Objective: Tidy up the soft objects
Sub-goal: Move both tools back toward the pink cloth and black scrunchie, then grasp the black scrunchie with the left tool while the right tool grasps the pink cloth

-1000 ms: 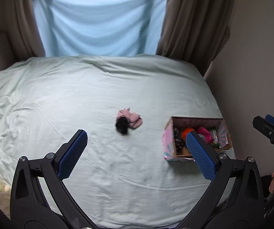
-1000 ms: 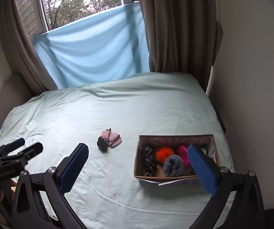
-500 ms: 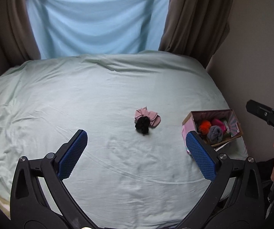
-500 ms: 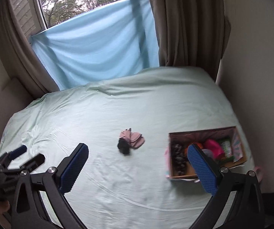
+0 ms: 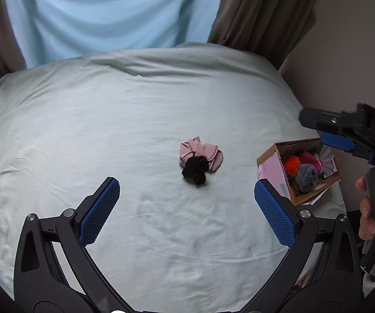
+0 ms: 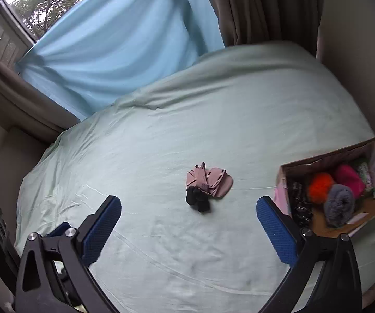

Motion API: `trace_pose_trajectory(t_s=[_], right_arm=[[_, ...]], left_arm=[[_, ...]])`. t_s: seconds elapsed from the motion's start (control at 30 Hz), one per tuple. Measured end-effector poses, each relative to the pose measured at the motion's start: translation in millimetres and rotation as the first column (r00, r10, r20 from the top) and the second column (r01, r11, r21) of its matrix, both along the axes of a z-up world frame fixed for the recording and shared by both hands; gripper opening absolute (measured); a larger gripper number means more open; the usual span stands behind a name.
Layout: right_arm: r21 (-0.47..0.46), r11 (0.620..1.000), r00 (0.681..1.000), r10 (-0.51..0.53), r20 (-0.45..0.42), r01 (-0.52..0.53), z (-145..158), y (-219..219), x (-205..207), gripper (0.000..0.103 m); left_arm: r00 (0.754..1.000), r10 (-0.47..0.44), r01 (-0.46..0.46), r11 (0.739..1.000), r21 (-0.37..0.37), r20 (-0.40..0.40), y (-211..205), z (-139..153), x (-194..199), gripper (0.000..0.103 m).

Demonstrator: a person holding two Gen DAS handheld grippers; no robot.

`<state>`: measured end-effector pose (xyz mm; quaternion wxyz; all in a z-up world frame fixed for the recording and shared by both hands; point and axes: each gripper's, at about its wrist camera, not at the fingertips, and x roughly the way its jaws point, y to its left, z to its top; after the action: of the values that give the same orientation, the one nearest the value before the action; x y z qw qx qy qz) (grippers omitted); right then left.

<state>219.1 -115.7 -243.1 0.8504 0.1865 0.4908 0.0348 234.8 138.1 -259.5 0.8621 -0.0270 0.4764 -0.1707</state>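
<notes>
A pink cloth (image 5: 204, 152) (image 6: 213, 180) lies crumpled mid-bed with a black soft item (image 5: 195, 170) (image 6: 197, 198) against its near side. A cardboard box (image 5: 267, 157) (image 6: 318, 160) at the bed's right edge holds an orange pompom (image 6: 320, 186), a grey roll (image 6: 340, 204), a magenta item (image 6: 349, 181) and dark pieces. My left gripper (image 5: 187, 210) is open and empty, above the bed short of the cloth. My right gripper (image 6: 188, 228) is open and empty too; in the left wrist view it shows from the side, over the box.
The pale green bed sheet (image 5: 109, 120) fills both views. A light blue sheet (image 6: 125, 47) hangs over the window behind, with brown curtains (image 5: 263, 10) beside it. A beige wall (image 6: 357, 39) runs close along the bed's right edge.
Both views have swung so the pink cloth and black item now sit centred ahead of each gripper. The box has shifted toward the right edge. Both grippers stayed open.
</notes>
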Motion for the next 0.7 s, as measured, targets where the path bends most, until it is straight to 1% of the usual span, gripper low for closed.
trace_pose_trajectory(t_s=[0.13, 0.2, 0.37, 0.5, 0.57, 0.7], right_arm=[[0.026, 1.000, 0.998, -0.003, -0.063, 0.005, -34.7, -3.7, 39.7, 0.103], [0.033, 0.999, 0.995, 0.003, -0.102, 0.000, -60.3, -5.9, 61.8, 0.103], [0.050, 0.998, 0.982, 0.042, -0.185, -0.034, -121.1, -8.2, 99.2, 0.103], [0.060, 0.995, 0.971, 0.096, -0.217, -0.085, -163.8, -6.0, 118.3, 0.103], [0.057, 0.991, 0.962, 0.128, -0.240, -0.118, -183.2, -3.9, 126.2, 0.103], [0.058, 0.981, 0.947, 0.192, -0.258, -0.183, -214.7, -0.6, 138.2, 0.103]], left_arm=[[0.998, -0.038, 0.038, 0.999, -0.010, -0.043, -21.2, -37.9, 29.7, 0.103], [0.996, -0.059, 0.058, 0.998, -0.018, -0.071, -32.9, -62.3, 46.0, 0.103], [0.988, -0.090, 0.088, 0.996, -0.021, -0.124, -58.5, -115.7, 74.6, 0.102], [0.982, -0.125, 0.124, 0.992, -0.013, -0.143, -77.8, -158.3, 92.1, 0.099], [0.978, -0.140, 0.141, 0.990, -0.003, -0.153, -85.9, -178.7, 99.5, 0.094], [0.975, -0.157, 0.159, 0.987, -0.003, -0.159, -93.7, -208.1, 107.7, 0.093]])
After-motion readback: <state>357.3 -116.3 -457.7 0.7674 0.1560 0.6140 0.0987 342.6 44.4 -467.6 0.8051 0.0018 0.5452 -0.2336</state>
